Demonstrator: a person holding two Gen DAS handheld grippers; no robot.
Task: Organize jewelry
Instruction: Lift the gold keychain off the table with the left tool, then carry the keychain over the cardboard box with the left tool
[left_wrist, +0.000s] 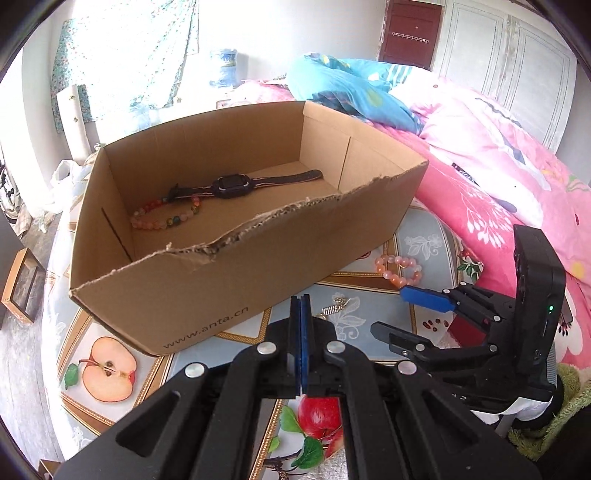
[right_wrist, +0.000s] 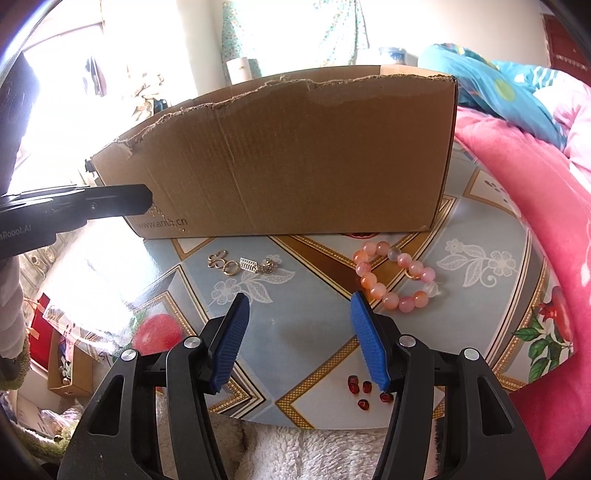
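Left gripper (left_wrist: 300, 306), jaws shut, before cardboard box (left_wrist: 229, 280) holding watch (left_wrist: 236, 184).

Pink floral quilt (left_wrist: 491, 177) heaped at 2 o'clock, blue patterned bedding (left_wrist: 343, 88) behind it at 1. Dark red door (left_wrist: 412, 31) at upper right, white wardrobe panels (left_wrist: 517, 70) just beside it. Floral curtain (left_wrist: 122, 55) at 11. Wooden picture frame (left_wrist: 20, 284) on floor at 9.

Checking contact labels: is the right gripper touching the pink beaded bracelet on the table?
Apart. The right wrist view shows the right gripper open over bare tabletop, with the pink beaded bracelet lying beyond it.
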